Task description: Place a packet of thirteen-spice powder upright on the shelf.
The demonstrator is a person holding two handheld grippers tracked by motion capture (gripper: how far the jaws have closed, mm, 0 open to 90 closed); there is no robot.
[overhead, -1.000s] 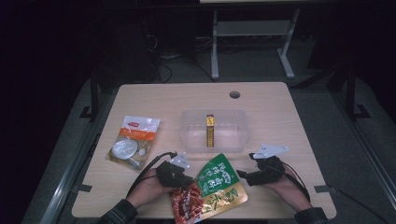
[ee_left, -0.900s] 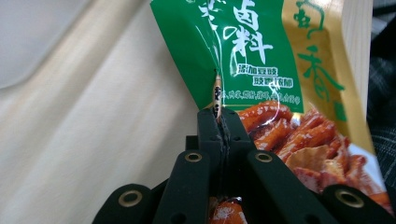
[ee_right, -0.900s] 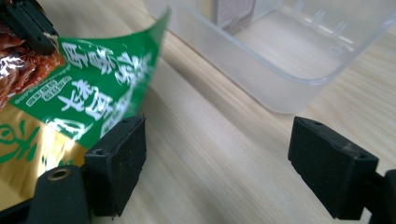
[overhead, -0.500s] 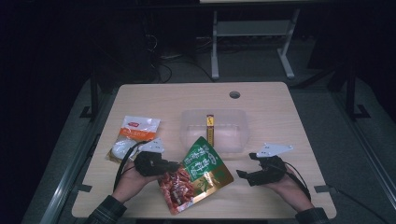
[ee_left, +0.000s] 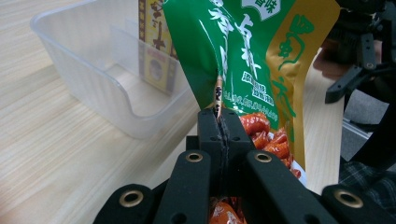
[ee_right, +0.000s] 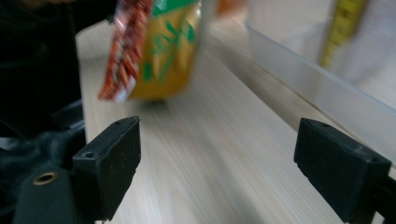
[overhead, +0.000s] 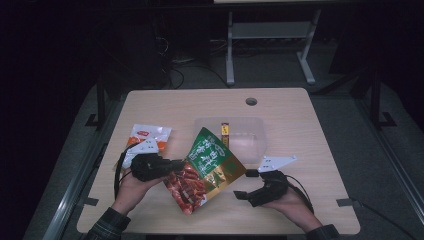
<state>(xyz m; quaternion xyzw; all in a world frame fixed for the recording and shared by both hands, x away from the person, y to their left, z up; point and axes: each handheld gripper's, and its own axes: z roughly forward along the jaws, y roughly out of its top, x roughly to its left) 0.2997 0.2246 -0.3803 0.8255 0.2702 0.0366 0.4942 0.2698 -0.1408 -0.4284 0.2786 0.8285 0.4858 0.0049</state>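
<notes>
Clearly the green-and-gold snack bag (overhead: 207,167) runs on a slant, green top toward the clear plastic tub (overhead: 250,142), red bottom toward the person. The left gripper (overhead: 175,165) has its fingers (ee_left: 210,135) clenched on the bag's side edge, the bag rising just ahead of them. Its own view shows the crease pinched between the pads and a yellow packet (ee_left: 156,46) standing in the tub beyond. The right gripper (overhead: 247,185) has fingers (ee_right: 112,158) released wide, grasping nothing, bare worktop (ee_right: 215,177) between them, the bag ahead and apart.
</notes>
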